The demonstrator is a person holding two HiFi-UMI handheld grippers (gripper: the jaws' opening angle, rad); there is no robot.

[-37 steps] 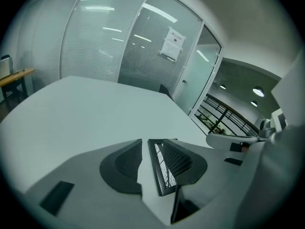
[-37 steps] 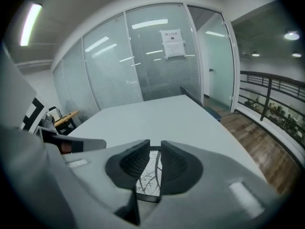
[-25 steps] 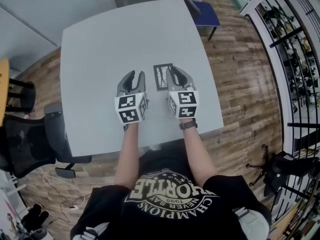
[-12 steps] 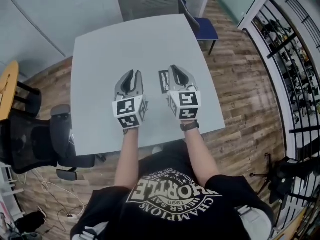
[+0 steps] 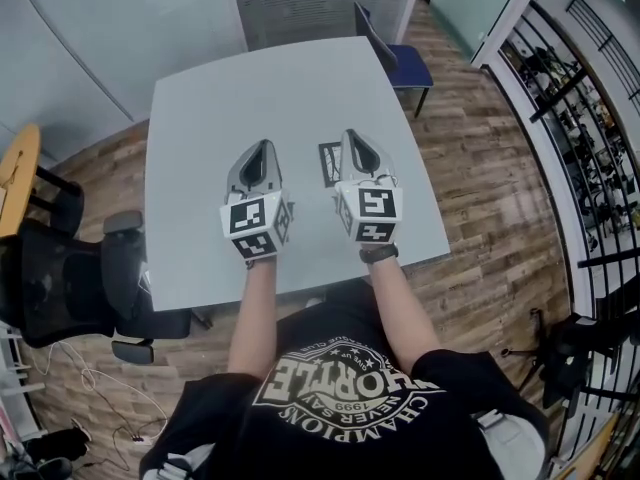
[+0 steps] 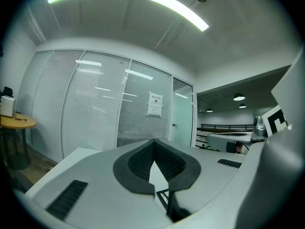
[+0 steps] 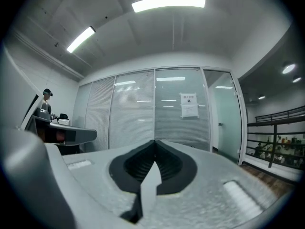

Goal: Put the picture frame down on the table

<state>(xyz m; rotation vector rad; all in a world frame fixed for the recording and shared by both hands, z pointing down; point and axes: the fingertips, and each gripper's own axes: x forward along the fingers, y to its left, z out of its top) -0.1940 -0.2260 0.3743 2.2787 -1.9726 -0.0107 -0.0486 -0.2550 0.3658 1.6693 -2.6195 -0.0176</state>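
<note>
Left-hand grey two-jaw gripper with black ribbed pads [image 5: 264,146] has just been closing its jaws, and they now meet tip to tip with nothing between them; its own view looks level across the room toward a glass wall with blinds. Beside it, the matching grey right gripper [image 5: 353,136] is likewise pinched together and empty, pointing the same way. Between the two, and touched by neither, the small dark-rimmed rectangular picture frame [image 5: 328,160] appears to lie flat on the pale grey square table [image 5: 230,88], near the person's edge and just beside the right gripper as seen from the head view. Judging by that, the putting-down looks done and this is the release-and-clear stage. The next move calls for little: both hands should draw back toward the body, staying above the tabletop so that neither jaw nor marker cube nudges the frame.
</note>
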